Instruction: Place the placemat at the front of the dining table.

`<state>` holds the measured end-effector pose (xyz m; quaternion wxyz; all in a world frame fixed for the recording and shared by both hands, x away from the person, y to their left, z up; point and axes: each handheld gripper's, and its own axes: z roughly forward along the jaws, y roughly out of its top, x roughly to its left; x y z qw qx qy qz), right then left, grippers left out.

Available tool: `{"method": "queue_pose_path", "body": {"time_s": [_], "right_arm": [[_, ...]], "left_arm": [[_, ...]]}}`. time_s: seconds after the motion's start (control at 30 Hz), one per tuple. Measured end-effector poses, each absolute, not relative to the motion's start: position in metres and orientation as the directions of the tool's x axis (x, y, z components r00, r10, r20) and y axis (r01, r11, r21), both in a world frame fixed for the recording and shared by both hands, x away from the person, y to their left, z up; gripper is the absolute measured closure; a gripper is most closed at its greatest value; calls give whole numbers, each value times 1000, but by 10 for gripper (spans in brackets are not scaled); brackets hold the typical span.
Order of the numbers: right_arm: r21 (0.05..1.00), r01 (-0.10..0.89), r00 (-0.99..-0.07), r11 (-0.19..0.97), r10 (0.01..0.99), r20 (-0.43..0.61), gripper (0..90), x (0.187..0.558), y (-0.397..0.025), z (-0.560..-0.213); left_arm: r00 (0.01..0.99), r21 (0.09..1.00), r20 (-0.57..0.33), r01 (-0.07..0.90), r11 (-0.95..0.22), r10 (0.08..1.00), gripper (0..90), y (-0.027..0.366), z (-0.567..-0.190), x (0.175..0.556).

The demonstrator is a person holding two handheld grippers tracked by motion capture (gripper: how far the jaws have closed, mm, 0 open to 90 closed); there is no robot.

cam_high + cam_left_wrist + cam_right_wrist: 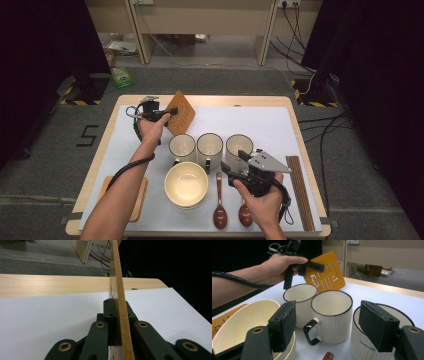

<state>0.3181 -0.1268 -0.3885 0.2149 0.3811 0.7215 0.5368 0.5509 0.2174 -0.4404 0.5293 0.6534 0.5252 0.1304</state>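
- Here the left tongs (172, 112) are clamped on a thin wooden coaster (181, 112), holding it on edge and tilted above the far left part of the table (210, 100), just beyond the row of three mugs.
- In the left gripper view the coaster (120, 290) runs edge-on between the closed jaws, so the grip sits at one edge of the board, not its middle.
- From the right gripper view the coaster (327, 272) shows cut-out slots in its face, and the left tongs (318, 266) reach across its upper corner.
- The board looks stiff, flat and light; I judge that it will not bend, but a smooth, thin panel pinched at one edge could pivot or slip if swung fast.
- A hold on solid wood near the rim, clear of the cut-outs, seems safest, since the thin bars between the slots are probably the weak spots.
- The right tongs (239, 160) stand wide open and hold nothing, hovering just in front of the mugs, with the middle mug (331, 315) between the pads in their own view.
- A second coaster (137, 197) lies flat at the near left edge, beside the cream bowl (186, 184).
- Two brown spoons (220, 202) and a set of chopsticks (299, 190) lie along the near right side.
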Motion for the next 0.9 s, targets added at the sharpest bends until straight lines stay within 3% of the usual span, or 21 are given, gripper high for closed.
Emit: {"method": "queue_pose_path", "body": {"time_s": [0.5,0.9], "right_arm": [[938,319,-620,134,778,100,306,318,-127,-389],[936,324,-620,137,779,101,305,319,-127,-391]], "left_arm": [[381,822,-350,563,86,856,766,228,-440,559],[364,809,-306,586,39,880,581,238,-447,561]]}}
